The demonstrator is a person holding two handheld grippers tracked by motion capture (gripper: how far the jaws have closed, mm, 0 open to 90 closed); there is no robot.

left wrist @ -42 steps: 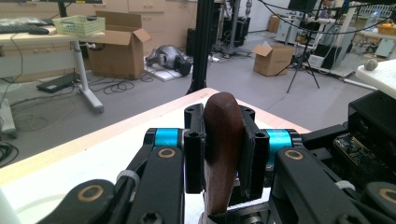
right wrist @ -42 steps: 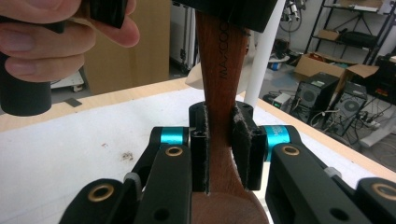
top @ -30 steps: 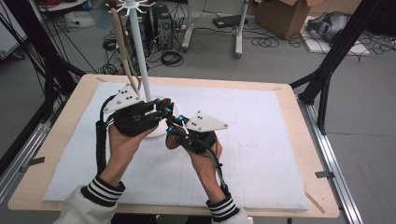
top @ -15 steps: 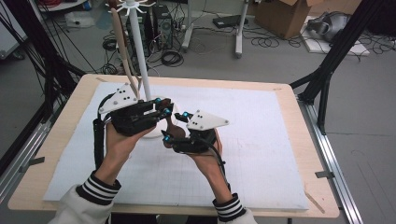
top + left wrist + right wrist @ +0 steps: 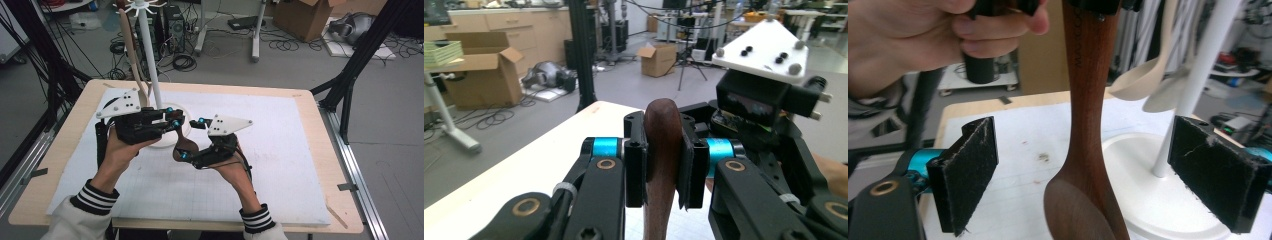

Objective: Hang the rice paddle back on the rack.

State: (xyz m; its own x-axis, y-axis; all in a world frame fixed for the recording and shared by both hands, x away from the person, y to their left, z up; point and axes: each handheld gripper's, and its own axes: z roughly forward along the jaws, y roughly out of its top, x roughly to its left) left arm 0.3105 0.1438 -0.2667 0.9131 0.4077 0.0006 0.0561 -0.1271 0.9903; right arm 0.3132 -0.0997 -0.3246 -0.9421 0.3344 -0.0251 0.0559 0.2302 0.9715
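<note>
Hanging upright, bowl down: wooden spoon (image 5: 1088, 150)

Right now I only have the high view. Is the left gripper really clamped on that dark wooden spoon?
Observer: Yes. In the left gripper view, the left gripper has both pads pressed flat against the handle of the dark wooden spoon.
Operator: And the right gripper, is it gripping too?
Observer: No. The right gripper has just been opening. Its pads stand clear on either side of the spoon's neck.
Operator: Anything close behind the spoon?
Observer: In the right gripper view, the bowls of two pale wooden spoons hang beside the pole of the white stand, above its round base.
</note>
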